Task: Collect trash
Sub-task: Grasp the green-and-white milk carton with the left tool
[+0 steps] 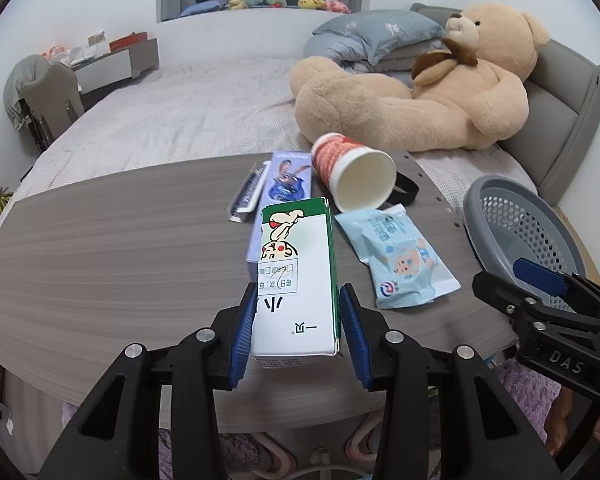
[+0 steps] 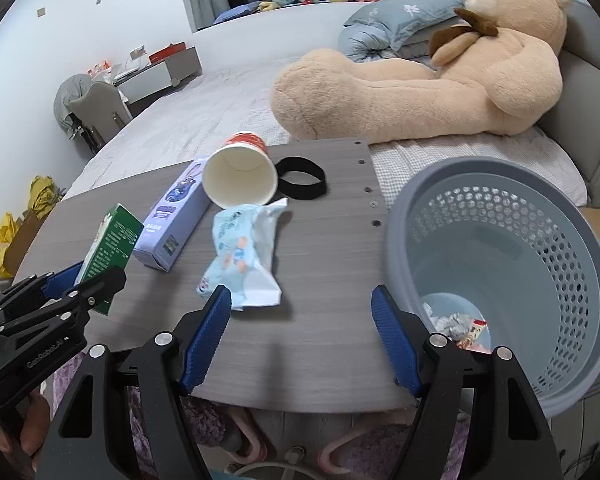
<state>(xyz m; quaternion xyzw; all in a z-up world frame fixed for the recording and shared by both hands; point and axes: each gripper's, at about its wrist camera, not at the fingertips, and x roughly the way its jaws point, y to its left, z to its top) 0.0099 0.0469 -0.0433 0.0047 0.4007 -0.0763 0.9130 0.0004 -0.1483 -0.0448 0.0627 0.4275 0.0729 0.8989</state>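
My left gripper is shut on a white and green carton, held above the grey wood table; the carton also shows in the right wrist view. My right gripper is open and empty over the table's near edge, next to the grey perforated trash basket, which holds some wrappers. On the table lie a red and white paper cup on its side, a light blue wet-wipe pack and a purple toothpaste box.
A black band lies behind the cup. A slim silver packet lies left of the purple box. A bed with a large teddy bear and pillows is behind the table. A desk and chair stand at the far left.
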